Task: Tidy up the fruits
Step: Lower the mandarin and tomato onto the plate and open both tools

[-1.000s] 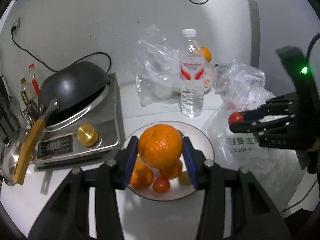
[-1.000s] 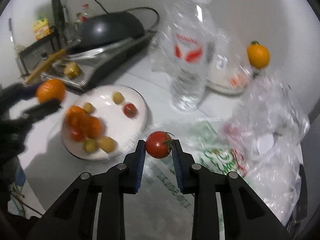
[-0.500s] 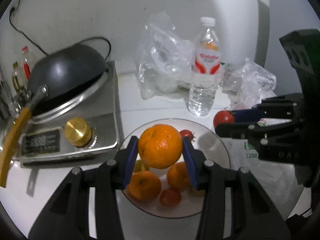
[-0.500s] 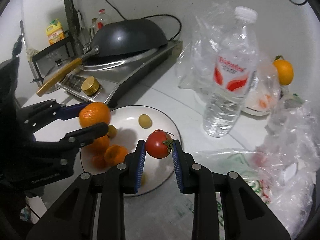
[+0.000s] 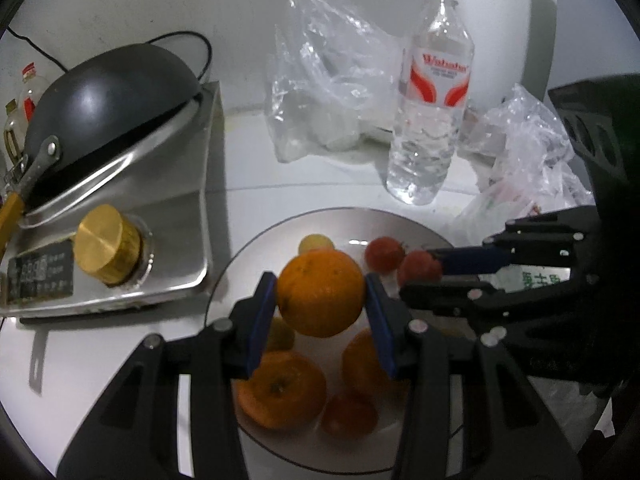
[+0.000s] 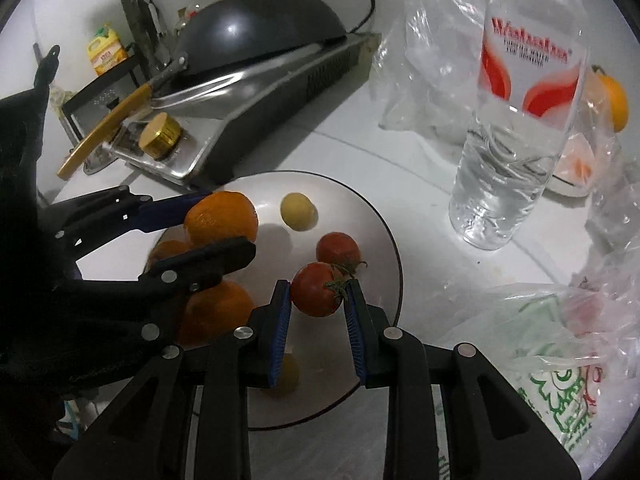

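My left gripper (image 5: 320, 294) is shut on a large orange (image 5: 320, 293) and holds it just above the white plate (image 5: 248, 248). My right gripper (image 6: 318, 290) is shut on a red tomato (image 6: 316, 289) over the plate's right side (image 6: 384, 232). On the plate lie other oranges (image 5: 280, 390), a second tomato (image 6: 338, 247) and small yellow fruits (image 6: 298, 212). In the left wrist view the right gripper (image 5: 424, 276) comes in from the right with its tomato (image 5: 418, 268). In the right wrist view the left gripper (image 6: 222, 226) comes in from the left with the orange (image 6: 222, 220).
A water bottle (image 5: 430, 92) stands behind the plate. Clear plastic bags (image 5: 320, 92) lie at the back and right (image 6: 560, 328). A cooker with a brass knob (image 5: 106, 250) and a dark wok (image 5: 108, 96) stands to the left. Another orange (image 6: 614, 98) sits behind the bottle.
Both grippers have moved in over the plate and lower. The right gripper carried the tomato from above the printed bag to the plate's right side. Both stay shut on their fruit.
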